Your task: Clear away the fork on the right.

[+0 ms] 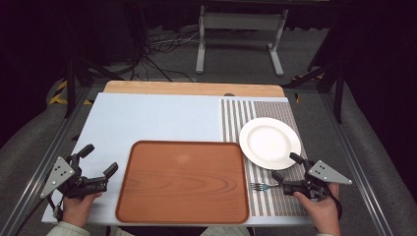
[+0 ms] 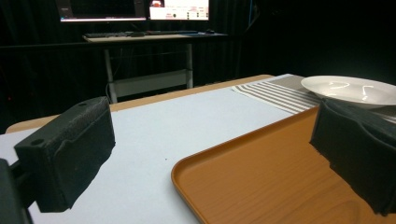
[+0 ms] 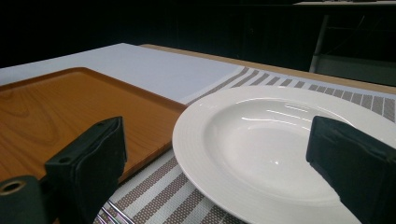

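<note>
While both grippers rest low at the near edge of the table, the 2 containers hold nothing. The wooden tray (image 1: 183,181) lies in the middle, near the person, and its brown grained floor is bare. The white plate (image 1: 269,142) stands to the right of it, on the striped placemat (image 1: 236,118), and its shallow round well is also bare.

The left gripper (image 1: 98,162) sits just left of the tray, on the pale blue table cover (image 1: 147,118), with its 2 black jaws spread wide and nothing between them. The right gripper (image 1: 287,167) sits at the near right, its jaws also released and wide apart; one jaw tip is close to the near rim of the plate, the other is beside the fork (image 1: 263,186). I cannot tell if that tip touches the fork.

The fork is partly covered by the right gripper, so in the high view its tines and a short part of the handle are seen. In the right gripper view a few metal tines (image 3: 109,214) are cut by the bottom edge.

The tray is a rectangle with rounded corners and a raised rim. The plate is glossy, with fine ridges on its broad rim. The placemat is woven, with grey and white stripes. The jaw pads look like rough black foam.
</note>
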A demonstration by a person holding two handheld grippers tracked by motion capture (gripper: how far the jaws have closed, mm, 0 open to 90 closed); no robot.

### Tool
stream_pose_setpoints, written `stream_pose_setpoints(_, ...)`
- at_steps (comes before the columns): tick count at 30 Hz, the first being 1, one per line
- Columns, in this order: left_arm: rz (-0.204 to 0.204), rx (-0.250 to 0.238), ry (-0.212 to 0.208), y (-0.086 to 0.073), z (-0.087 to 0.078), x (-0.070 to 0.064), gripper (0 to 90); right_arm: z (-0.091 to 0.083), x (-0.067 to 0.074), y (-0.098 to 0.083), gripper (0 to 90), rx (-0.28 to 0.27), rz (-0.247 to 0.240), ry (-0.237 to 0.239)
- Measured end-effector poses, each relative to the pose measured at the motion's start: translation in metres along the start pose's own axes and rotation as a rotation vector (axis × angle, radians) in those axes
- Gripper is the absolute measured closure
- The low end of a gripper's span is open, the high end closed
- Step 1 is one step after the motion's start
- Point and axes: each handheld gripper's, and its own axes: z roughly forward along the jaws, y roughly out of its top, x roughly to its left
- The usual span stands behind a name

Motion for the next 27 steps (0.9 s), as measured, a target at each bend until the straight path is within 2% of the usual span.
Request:
stream_pose_setpoints(8,-0.005,0.005,0.000,0.001,0.000,0.000,0.5,0.003,-0.001,0.008,5.9,-0.006,-0.002,0.015)
stream_pose_setpoints(17,-0.001,0.005,-0.004,0.002,-0.001,-0.001,0.5,0.014,-0.002,0.037,6.0,0.076,-0.051,0.069)
stream_pose_setpoints(21,0.000,0.006,-0.004,0.002,0.000,-0.001,0.5,0.019,-0.002,0.042,6.1,0.119,-0.069,0.090)
stream_pose_setpoints(25,-0.001,0.009,-0.007,0.002,0.000,-0.002,0.5,0.025,-0.002,0.048,6.0,0.128,-0.054,0.130)
stream_pose_setpoints(27,0.003,0.010,-0.008,0.002,0.000,-0.002,0.5,0.028,-0.001,0.052,6.1,0.155,-0.074,0.140)
